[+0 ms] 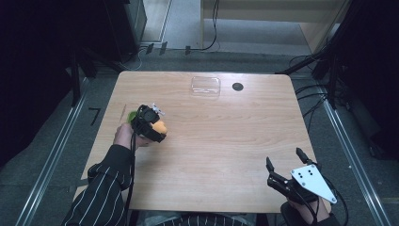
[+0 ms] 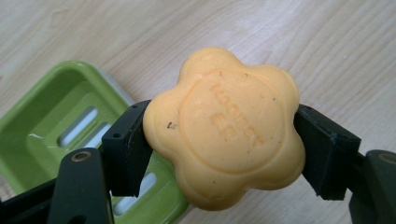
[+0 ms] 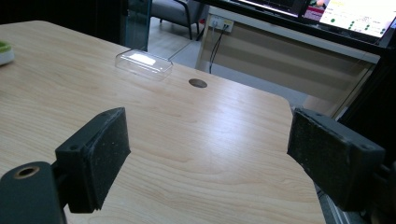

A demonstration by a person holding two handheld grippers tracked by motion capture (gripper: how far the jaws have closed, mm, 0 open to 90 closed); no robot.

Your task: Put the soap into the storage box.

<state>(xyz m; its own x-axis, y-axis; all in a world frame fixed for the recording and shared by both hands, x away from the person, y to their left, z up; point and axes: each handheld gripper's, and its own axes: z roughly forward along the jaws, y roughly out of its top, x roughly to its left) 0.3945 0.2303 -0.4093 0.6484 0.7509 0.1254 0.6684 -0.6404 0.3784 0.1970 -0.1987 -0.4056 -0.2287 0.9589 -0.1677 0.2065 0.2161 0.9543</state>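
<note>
In the left gripper view, the left gripper (image 2: 223, 140) has its two black jaws clamped on either side of a flower-shaped orange soap bar (image 2: 224, 128) stamped with raised lettering too soft to read. The soap sits at the centre of the frame, above a green slotted soap dish (image 2: 56, 121) at lower left. In the high view this gripper (image 1: 151, 123) is left of centre on the wooden table (image 1: 226, 150). The right gripper (image 1: 284, 172) sits at the lower right with its jaws spread wide and empty. A clear plastic lid (image 1: 205, 86), possibly a shallow box, lies at upper centre, near a dark round hole (image 1: 237, 86).
</note>
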